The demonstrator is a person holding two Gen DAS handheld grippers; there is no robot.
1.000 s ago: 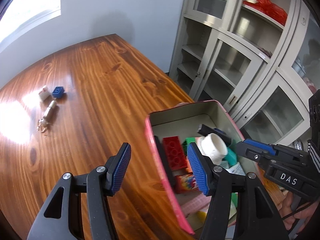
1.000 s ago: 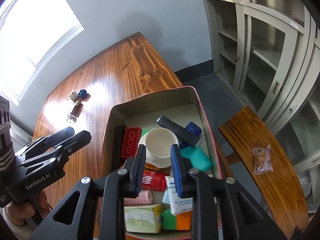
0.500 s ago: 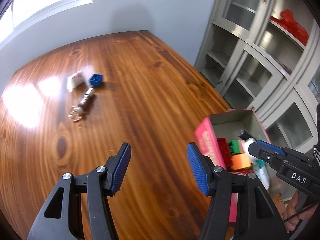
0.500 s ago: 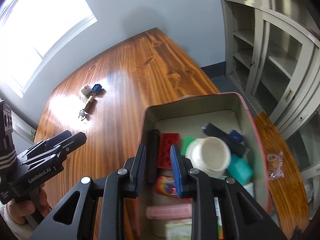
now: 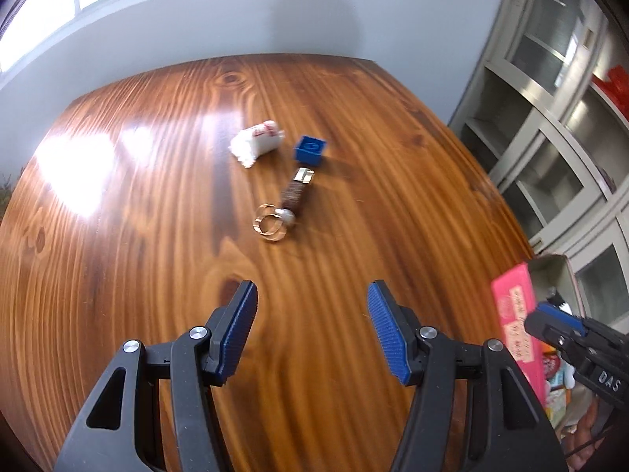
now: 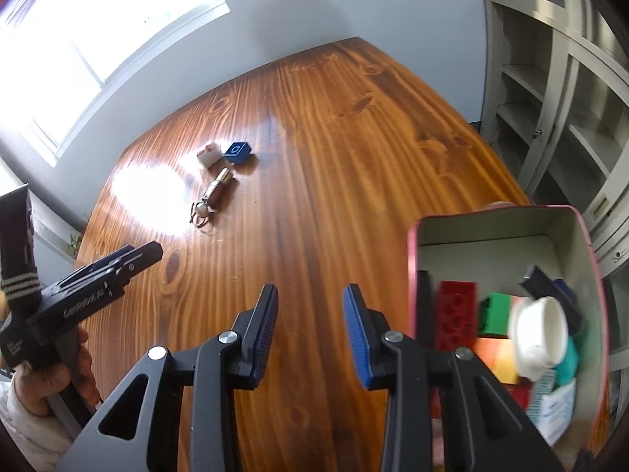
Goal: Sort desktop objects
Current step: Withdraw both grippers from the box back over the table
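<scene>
Keychain (image 5: 284,209), one: brown fob with gold rings, lying mid-table, long axis running from rings up to blue block (image 5: 310,150); one white packet (image 5: 256,144) beside. One pink tin (image 6: 507,314) of sorted items at right. Left gripper (image 5: 312,332) and right gripper (image 6: 310,326) both spread, holding nothing.

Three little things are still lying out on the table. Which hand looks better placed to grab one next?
Probably the left. The left gripper is open and points at the keychain, blue block and white packet. The right gripper, also open, sits beside the box.
</scene>
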